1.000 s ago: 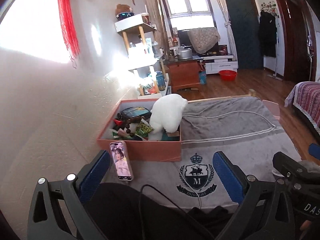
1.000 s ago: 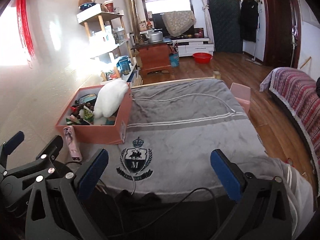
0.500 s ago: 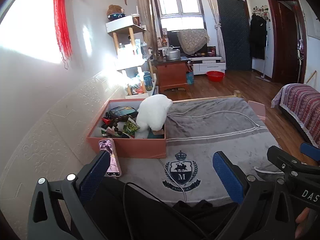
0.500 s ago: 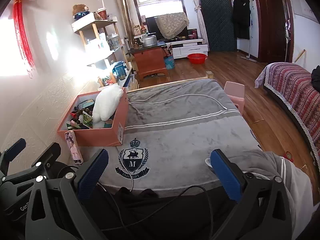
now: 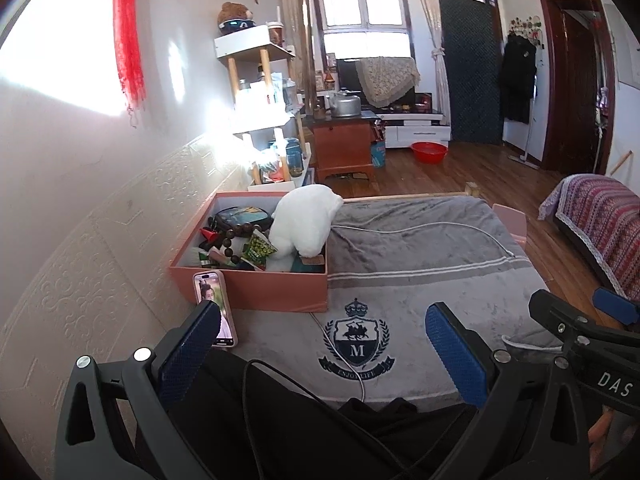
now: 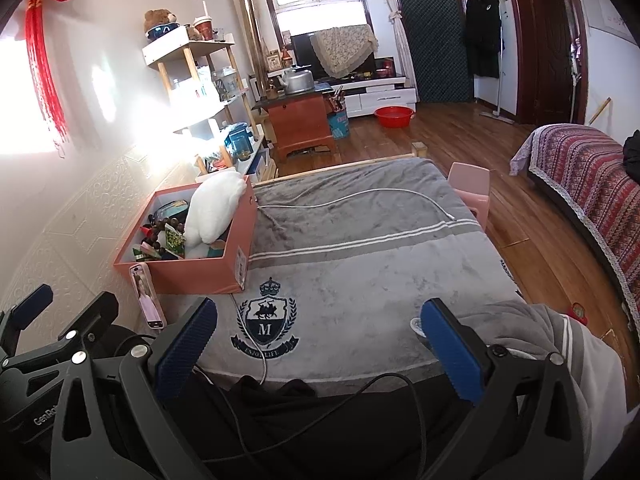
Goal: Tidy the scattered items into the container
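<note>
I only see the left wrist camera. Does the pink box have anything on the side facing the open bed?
Observer: Yes. The right wrist view shows a small white label on that side of the pink box.
Operator: And that pink shape farther right?
Observer: It's a pink stool, standing beside the bed.
Operator: What about the other hand's tool?
Observer: The right gripper is open, with nothing between its fingers.
</note>
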The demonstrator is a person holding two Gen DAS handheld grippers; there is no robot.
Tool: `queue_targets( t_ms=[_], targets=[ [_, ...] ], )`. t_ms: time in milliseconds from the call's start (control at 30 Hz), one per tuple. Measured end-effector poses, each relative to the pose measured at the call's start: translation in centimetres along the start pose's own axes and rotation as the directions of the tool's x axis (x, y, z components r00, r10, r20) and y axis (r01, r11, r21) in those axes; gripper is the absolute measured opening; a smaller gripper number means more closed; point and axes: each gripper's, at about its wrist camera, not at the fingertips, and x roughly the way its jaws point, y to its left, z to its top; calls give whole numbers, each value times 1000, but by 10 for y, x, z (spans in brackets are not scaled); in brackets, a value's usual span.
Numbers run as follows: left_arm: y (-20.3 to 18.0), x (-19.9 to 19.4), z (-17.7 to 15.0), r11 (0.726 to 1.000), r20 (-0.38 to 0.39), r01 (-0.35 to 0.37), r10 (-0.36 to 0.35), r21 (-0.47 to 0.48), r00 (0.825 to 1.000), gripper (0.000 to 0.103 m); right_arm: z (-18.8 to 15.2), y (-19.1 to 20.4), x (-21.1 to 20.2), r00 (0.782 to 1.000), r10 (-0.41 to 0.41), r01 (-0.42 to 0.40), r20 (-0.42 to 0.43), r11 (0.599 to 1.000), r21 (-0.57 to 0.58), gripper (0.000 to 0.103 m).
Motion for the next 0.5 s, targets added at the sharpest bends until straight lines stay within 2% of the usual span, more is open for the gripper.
queue_targets(
  t_ms=[133,233,400,500],
  targets=[
    [20,-9,1,994,27,-69,72,-89,997,103,7,11,3,1000,23,-23,-7,999,-30,102],
    [39,-13,3,984,27,-111,116,-138,993,103,13,35,4,998,61,-61,-7,994,-91,102],
    [62,-20,5,969,27,-183,190,-166,981,103,20,65,6,993,115,-113,3,981,-160,102],
    [73,-20,11,965,26,-203,210,-167,977,103,27,79,7,991,137,-133,6,971,-197,102]
  ],
)
